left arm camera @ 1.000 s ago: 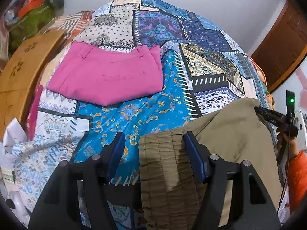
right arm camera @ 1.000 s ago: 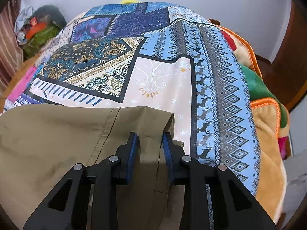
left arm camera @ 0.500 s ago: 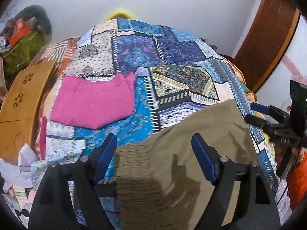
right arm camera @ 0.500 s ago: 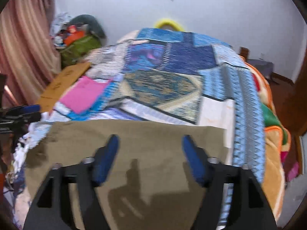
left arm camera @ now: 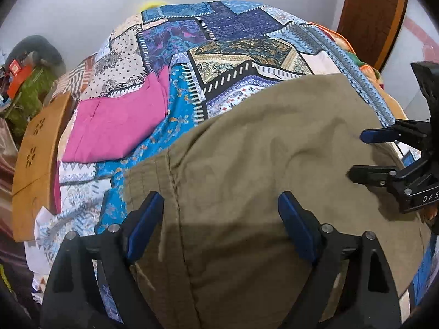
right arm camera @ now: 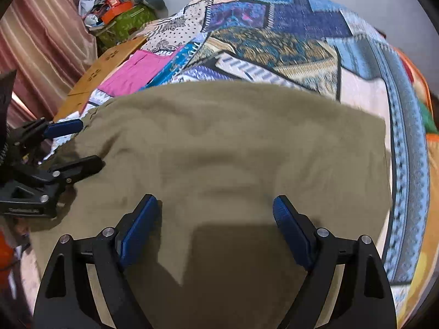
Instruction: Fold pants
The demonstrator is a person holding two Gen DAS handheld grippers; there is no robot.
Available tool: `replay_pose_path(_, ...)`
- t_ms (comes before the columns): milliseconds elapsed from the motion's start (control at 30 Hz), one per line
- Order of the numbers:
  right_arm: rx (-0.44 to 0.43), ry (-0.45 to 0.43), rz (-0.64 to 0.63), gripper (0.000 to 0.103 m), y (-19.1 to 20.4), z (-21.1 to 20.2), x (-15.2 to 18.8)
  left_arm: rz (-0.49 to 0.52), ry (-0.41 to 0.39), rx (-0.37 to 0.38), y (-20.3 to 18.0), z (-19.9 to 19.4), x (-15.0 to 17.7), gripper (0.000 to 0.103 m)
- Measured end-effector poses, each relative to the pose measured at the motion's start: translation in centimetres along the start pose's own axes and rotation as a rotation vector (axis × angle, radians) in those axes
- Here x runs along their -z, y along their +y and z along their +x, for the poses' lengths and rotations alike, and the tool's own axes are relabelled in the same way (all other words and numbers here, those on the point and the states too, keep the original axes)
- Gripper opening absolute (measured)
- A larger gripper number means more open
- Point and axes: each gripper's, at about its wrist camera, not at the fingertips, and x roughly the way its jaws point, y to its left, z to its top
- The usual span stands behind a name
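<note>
Olive-brown pants (left arm camera: 260, 150) lie folded flat on the patchwork bedspread (left arm camera: 233, 41), their gathered waistband (left arm camera: 148, 175) at the left end. My left gripper (left arm camera: 221, 196) hovers over that end, its jaws opening wide, with cloth below them but nothing pinched. In the right wrist view the pants (right arm camera: 233, 142) fill the middle, and my right gripper (right arm camera: 214, 198) stands open above them, holding nothing. Each gripper shows in the other's view: the right gripper (left arm camera: 356, 153) at the pants' right edge, the left gripper (right arm camera: 92, 144) at their left edge.
A folded pink garment (left arm camera: 115, 128) lies on the bed beyond the pants, to the left. A wooden board (left arm camera: 35, 164) leans along the bed's left side, with a green bag (right arm camera: 123, 24) and a curtain (right arm camera: 41, 41) behind. An orange blanket (right arm camera: 428, 150) edges the right side.
Both grippers let go of the pants and opened wide. They drew back and up, so the whole folded cloth now lies flat on the bed below them.
</note>
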Motion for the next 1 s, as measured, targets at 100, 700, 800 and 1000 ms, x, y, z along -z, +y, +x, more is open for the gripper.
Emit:
replay_pose_path(100,0.013,0.001,-0.010,0.084,-0.1,-1.1,1.6,-0.023,-0.004,0.016,0.2,-0.9,1.0,0.088)
replay_pose_path(700,0.127,-0.076,0.113,0.085,-0.2,-7.0,11.5,-0.065,-0.044,-0.027,0.6,-5.8,7.8,0.094)
replay_pose_path(800,0.154,-0.080,0.119,0.085,-0.2,-7.6,12.4,-0.101,-0.042,-0.012,1.4,-6.6,8.8,0.094)
replay_pose_path(1000,0.185,-0.081,0.109,0.085,0.1,-8.4,13.2,-0.098,0.005,-0.053,2.6,-7.4,10.9,0.095)
